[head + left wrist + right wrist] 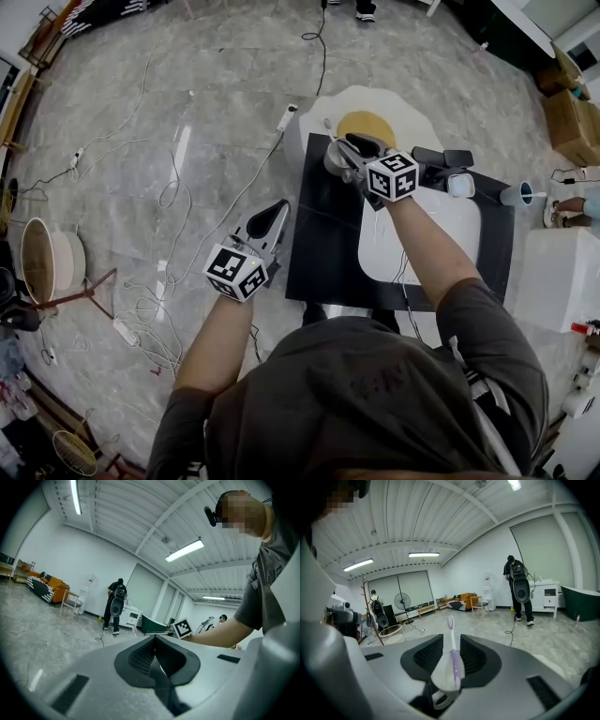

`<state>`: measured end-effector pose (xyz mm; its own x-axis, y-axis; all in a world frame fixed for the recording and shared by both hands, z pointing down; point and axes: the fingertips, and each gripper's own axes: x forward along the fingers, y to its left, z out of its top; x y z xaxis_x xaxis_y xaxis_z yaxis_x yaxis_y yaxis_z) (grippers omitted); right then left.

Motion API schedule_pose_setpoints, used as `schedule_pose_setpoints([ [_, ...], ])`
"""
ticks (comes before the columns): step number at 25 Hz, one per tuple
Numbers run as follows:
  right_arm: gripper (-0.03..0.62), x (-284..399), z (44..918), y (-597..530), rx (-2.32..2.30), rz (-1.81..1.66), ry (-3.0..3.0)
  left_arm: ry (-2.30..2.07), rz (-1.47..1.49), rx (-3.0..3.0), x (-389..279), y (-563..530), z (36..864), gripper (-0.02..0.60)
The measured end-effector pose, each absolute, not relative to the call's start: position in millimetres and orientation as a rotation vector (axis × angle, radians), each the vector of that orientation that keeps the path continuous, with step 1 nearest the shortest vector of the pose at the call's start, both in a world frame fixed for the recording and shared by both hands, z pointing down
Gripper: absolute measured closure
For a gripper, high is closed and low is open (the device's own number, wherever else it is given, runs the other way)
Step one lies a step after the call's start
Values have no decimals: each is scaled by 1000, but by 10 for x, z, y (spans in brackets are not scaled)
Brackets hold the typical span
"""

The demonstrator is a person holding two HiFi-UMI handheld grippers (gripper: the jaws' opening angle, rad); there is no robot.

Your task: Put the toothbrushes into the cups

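**Black worktop, far-left corner: toothbrush upright in the cup, my right jaws slack around it**

Grey stone floor strewn with cables runs all round the black worktop [319, 234]. My right gripper [451, 644] reaches out over the worktop's far-left corner. Its jaws stand apart with the purple toothbrush [454, 667] between them. There is a gap on either side of it, so I am pressing on nothing.

The handle sits down in a pale cup [439, 679] low between the jaws. The long axis is close to upright, and the bristle head pokes above the jaw tips. I judge this brush delivered.

What the next move turns on is that the brush stands dead centre between my pads. To leave it, I would draw straight back along the jaws' own line, since any sideways drift could tip it. From the head view my hand covers the cup, so I can't say how near the edge it stands.

My left gripper [154, 638] is closed on nothing. It hangs off the worktop's left edge over the floor, well apart from the cup, so the right is the nearer hand.
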<state>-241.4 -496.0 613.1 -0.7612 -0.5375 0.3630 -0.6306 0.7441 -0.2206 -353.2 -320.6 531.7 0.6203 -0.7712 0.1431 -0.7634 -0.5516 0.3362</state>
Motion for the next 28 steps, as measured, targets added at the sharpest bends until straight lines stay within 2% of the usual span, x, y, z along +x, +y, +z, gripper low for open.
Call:
schedule_pose_setpoints([
  [14, 491, -1563, 5212, -4459, 1090, 451, -2763, -1190, -63, 2561, -3263, -3052, 4898, 575],
  [28, 525, 184, 4388, -3688, 1210, 371, -2709, -1107, -1, 2641, -1896, -2904, 4309, 575],
])
